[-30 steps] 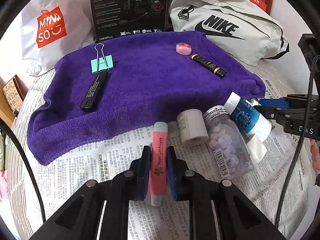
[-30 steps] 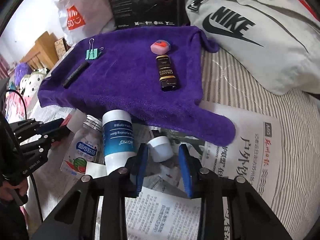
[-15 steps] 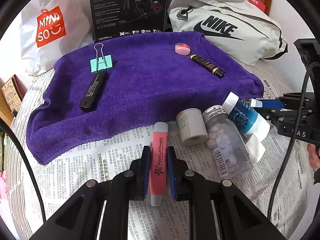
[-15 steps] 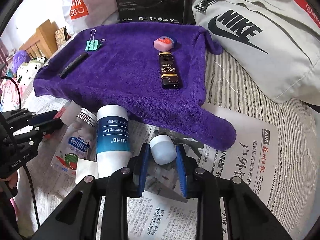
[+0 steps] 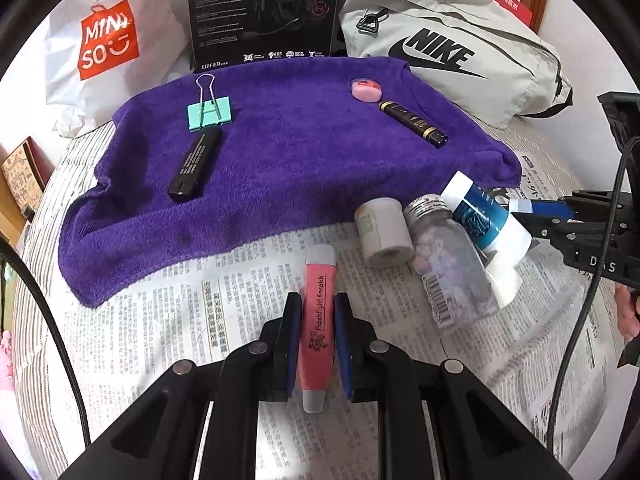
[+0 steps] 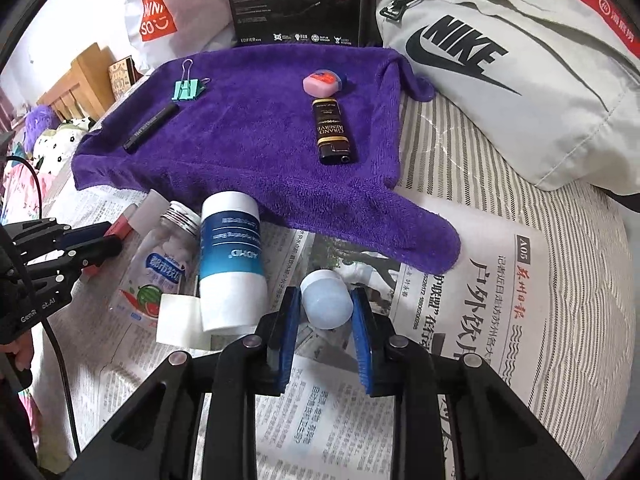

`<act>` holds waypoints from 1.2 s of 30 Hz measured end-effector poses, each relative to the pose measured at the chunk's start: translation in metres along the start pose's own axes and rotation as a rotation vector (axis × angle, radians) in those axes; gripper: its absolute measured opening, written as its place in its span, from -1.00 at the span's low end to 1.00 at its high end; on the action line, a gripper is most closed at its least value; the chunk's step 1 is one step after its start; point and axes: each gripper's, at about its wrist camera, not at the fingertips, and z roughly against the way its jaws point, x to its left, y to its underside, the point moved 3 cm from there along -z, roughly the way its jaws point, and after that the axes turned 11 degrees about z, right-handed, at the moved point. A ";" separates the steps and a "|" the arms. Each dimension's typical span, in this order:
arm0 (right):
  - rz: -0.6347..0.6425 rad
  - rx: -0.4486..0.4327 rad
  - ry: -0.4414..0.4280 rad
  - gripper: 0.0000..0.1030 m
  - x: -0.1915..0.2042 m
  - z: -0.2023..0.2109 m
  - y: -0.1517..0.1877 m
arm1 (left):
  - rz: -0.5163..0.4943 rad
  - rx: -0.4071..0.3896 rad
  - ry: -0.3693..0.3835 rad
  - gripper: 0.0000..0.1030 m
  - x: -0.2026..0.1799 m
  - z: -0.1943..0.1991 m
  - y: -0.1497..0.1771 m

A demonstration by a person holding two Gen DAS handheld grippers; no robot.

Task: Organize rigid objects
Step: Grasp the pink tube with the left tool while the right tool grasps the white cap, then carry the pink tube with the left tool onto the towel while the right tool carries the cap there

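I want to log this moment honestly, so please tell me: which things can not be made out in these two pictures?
- Left view: the small jar in the right tongs is hidden behind the blue tube.
- Right view: most of the pink tube is covered by the left tongs.
- Right view: whether the right tongs already pinch the small jar is unclear.
- Both views: the newspaper print is too small to read.

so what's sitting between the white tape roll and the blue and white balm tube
A clear candy bottle with a silver cap lies between the tape roll and the balm tube, touching both. The left wrist view shows it best.
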 end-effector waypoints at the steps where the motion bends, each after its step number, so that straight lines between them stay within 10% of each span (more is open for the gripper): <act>1: 0.001 -0.004 0.000 -0.51 0.001 0.002 0.000 | 0.003 -0.003 -0.002 -0.69 0.001 0.001 0.000; 36: 0.018 -0.116 -0.037 -0.53 0.010 0.046 -0.035 | 0.073 -0.112 0.044 -0.69 0.035 0.049 -0.046</act>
